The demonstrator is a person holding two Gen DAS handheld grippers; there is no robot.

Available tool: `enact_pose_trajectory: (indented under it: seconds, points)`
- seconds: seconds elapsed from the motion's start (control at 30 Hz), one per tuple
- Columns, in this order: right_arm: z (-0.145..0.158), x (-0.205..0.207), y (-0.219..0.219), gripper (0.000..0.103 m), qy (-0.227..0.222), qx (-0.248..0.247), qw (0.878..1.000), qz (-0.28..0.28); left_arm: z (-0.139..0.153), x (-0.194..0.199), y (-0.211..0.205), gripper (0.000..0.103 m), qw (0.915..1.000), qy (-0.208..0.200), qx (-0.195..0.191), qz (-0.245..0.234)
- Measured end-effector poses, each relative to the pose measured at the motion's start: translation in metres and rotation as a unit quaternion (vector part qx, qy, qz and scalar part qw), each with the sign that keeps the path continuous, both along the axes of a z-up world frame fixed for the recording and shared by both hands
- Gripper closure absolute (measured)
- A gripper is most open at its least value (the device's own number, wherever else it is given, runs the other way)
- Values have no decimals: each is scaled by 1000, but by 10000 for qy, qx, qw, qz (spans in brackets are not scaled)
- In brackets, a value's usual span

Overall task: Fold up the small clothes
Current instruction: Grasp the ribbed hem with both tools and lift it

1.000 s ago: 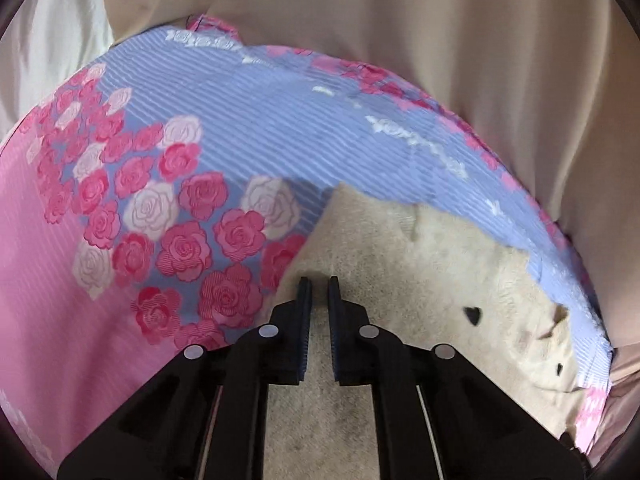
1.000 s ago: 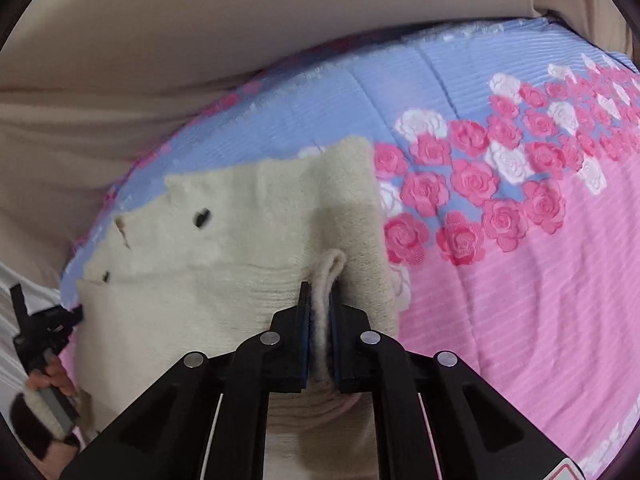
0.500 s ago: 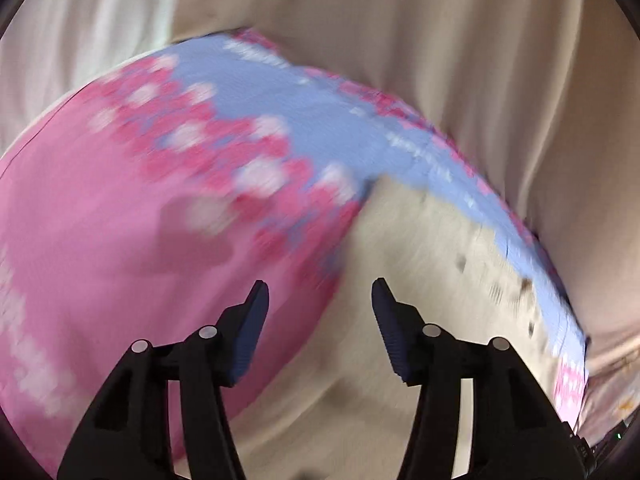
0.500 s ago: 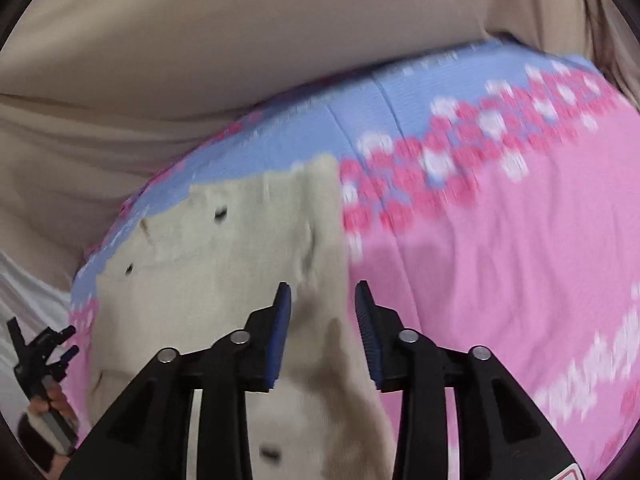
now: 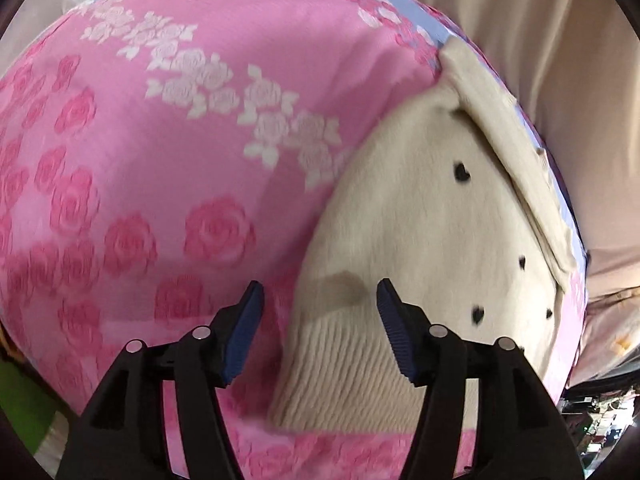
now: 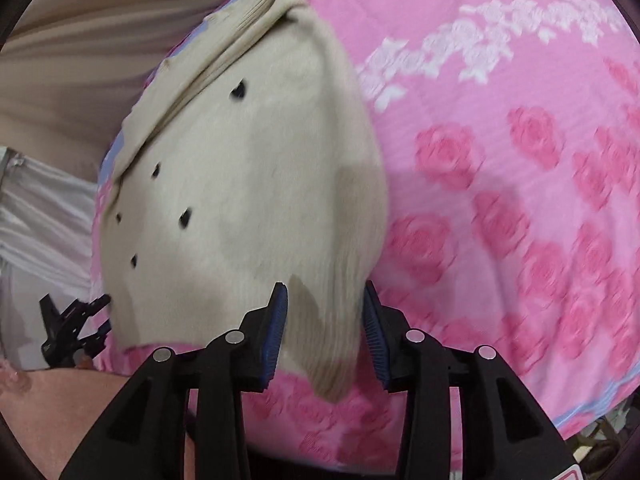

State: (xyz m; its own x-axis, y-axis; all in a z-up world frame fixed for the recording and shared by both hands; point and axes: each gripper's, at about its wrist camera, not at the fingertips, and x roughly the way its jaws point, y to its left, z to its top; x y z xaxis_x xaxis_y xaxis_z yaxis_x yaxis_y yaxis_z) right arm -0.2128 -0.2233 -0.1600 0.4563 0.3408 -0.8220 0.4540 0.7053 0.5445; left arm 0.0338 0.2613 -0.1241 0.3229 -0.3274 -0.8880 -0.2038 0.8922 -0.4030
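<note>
Both of my tongs have let go since a second ago: they were pinched on the cream knitted sweater with small black hearts (image 5: 432, 216), and now they have pulled back toward the near edge of the bed, their jaws having just been opening. My left tongs (image 5: 320, 330) stand apart over the ribbed hem's left corner, with the knit lying between the blue pads but not pressed. My right tongs (image 6: 325, 334) are open too, straddling the hem's right corner without pinching it.

Nearest to me, the ribbed hem lies close to the bed's near edge. Beyond it the sweater's body lies flat on the pink bedspread with woven roses (image 5: 160, 140), and toward the far edge a folded band of the knit lies doubled over the top of the body. I judge one fold is laid and released, and at least one more, bringing the hem up or the sides in, is left before it is a neat packet.

Farthest off hangs a beige curtain (image 6: 80, 20). I can read no brand, label or writing anywhere; a red-edged sticker on my right tongs is cut off by the frame.
</note>
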Motion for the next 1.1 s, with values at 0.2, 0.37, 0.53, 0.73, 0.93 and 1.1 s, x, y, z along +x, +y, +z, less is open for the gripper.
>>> enact_pose_trajectory:
  seconds: [0.2,0.37,0.53,0.73,0.93,1.1]
  points:
    - [-2,-3,19,64,-233,100,9997,17,-3,-14,-5,43,9993,126,-282,-187]
    - [-4,-6,31,67,-363,104,9993,54,-6,-16,1,45,9981,113,-596,-100]
    - [-2,-4,38,95,-434,48,9989,143,-11,-14,-4,79,9944,288,-983,-255]
    - [21,-12,39,97,-758,-129,9970,115,2,-23,7,94,9922,254,-1189,-286]
    - [48,-29,38,98,-820,-413,9954,286,36,-36,11,95,9920,-51,-1111,-598]
    - [49,-44,33,98,-606,-480,9958,490,46,-49,11,98,9913,-6,-962,-895]
